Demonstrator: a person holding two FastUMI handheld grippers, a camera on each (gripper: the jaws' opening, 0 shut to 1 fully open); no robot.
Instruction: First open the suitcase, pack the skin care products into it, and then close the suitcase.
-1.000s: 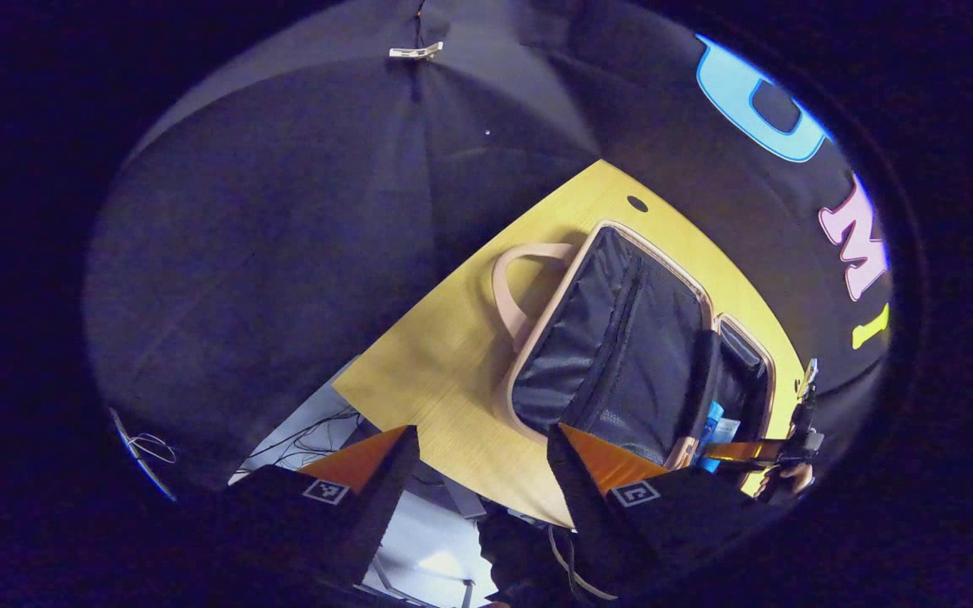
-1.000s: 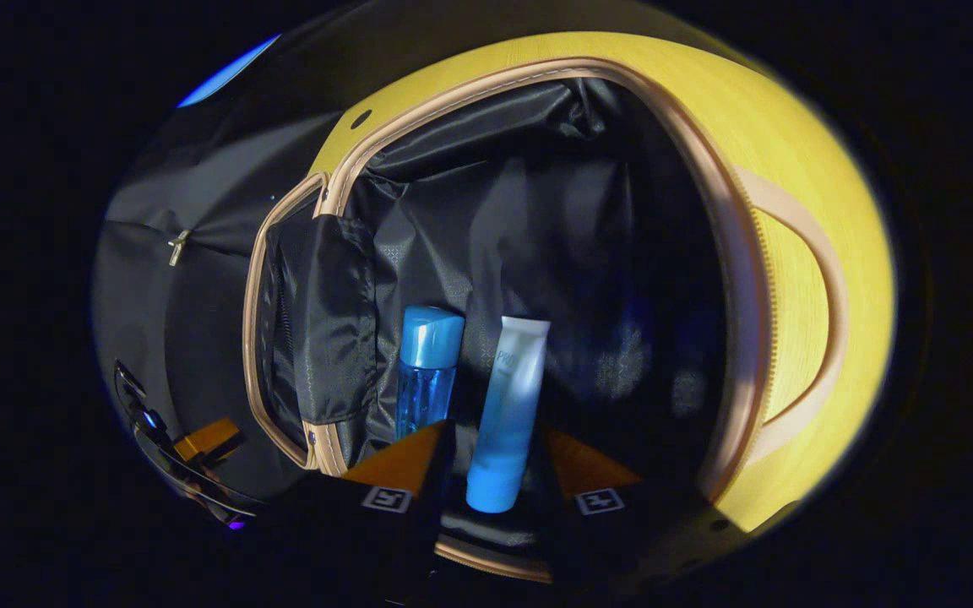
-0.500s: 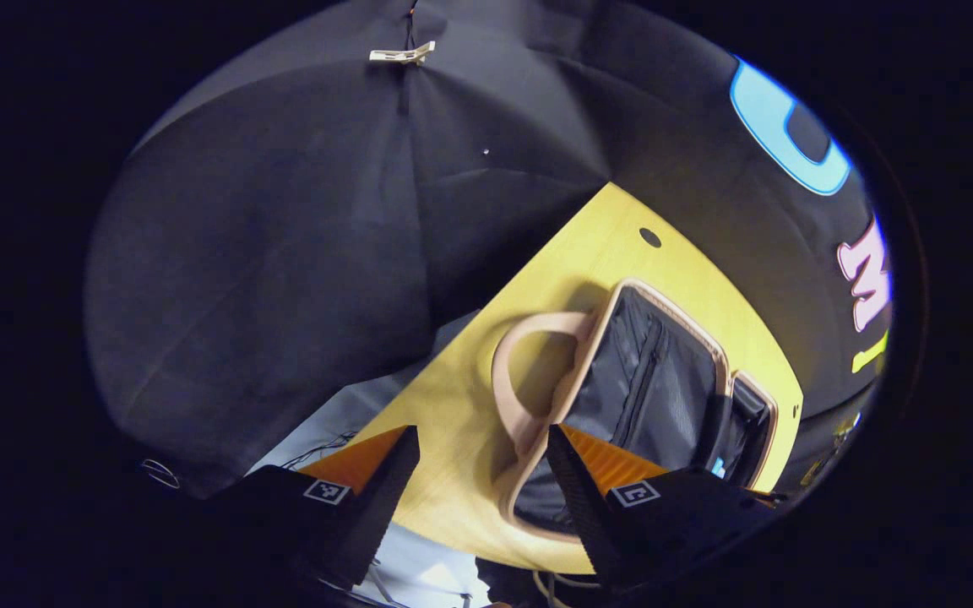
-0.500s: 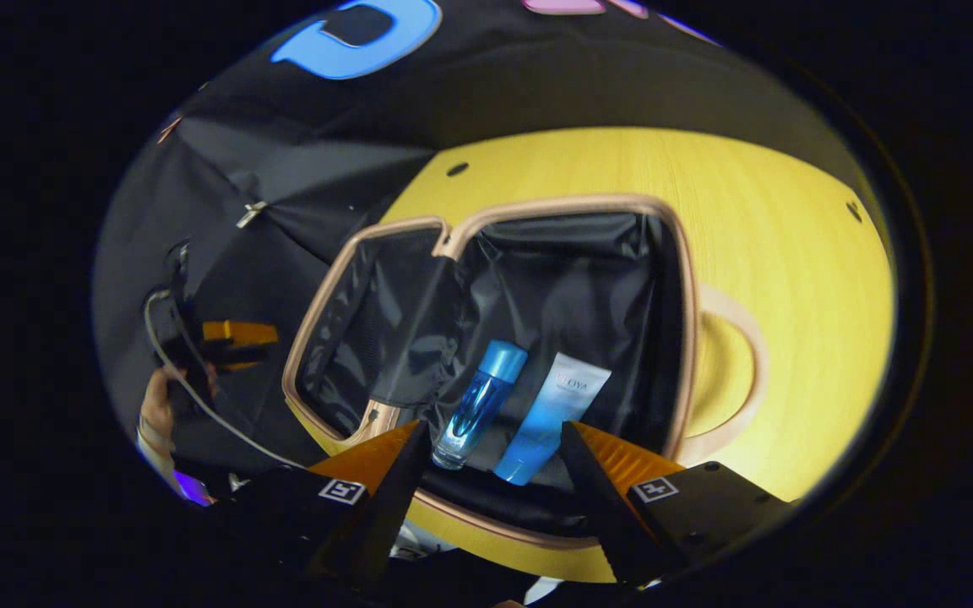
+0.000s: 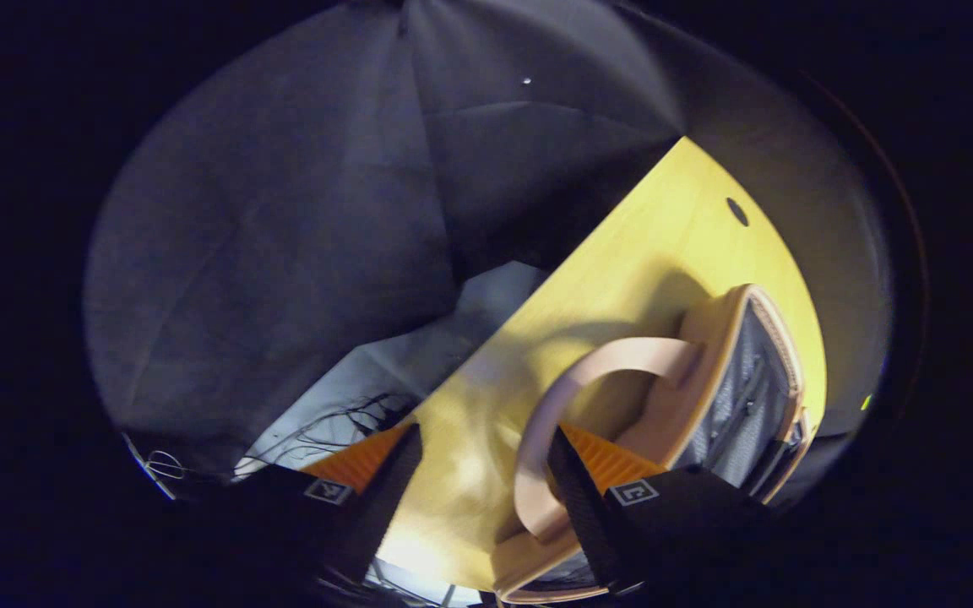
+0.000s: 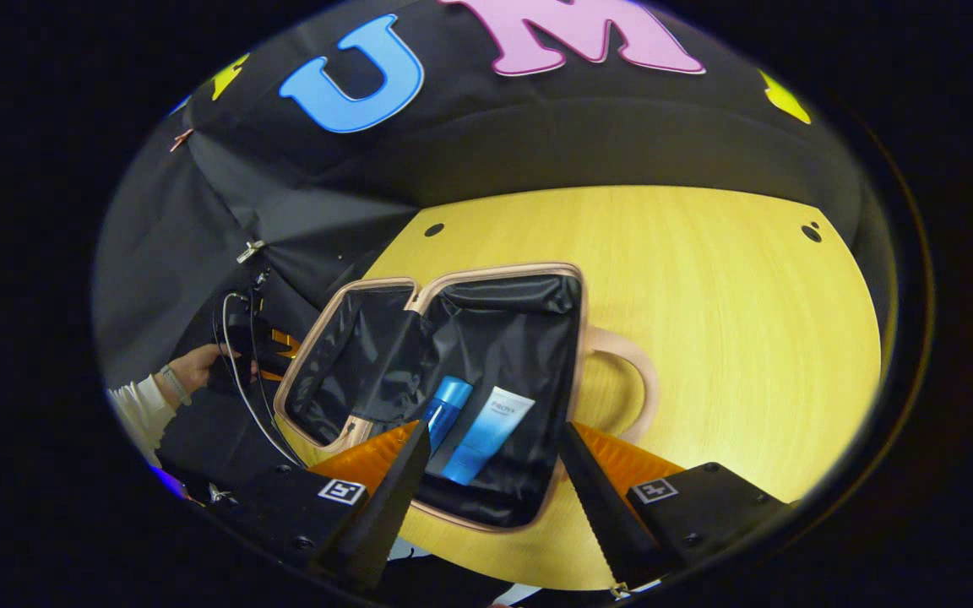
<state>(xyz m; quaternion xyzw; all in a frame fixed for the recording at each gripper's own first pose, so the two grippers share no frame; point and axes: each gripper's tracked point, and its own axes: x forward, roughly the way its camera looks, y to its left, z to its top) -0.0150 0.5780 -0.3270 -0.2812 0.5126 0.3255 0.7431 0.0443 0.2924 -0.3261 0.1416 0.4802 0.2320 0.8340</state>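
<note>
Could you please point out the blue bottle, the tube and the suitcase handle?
blue bottle [image 6: 446, 404]: right gripper view, on its upper body.
tube [image 6: 486, 422]: right gripper view, middle of its body.
suitcase handle [image 5: 596, 365]: left gripper view, top of its arch.

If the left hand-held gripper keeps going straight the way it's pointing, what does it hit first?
Most likely the suitcase's pink carry handle, which arcs right by the open left hand-held gripper, close to its right finger. Slightly left of that lies bare yellow table. Depth is unclear, so treat this as a guess.
</note>
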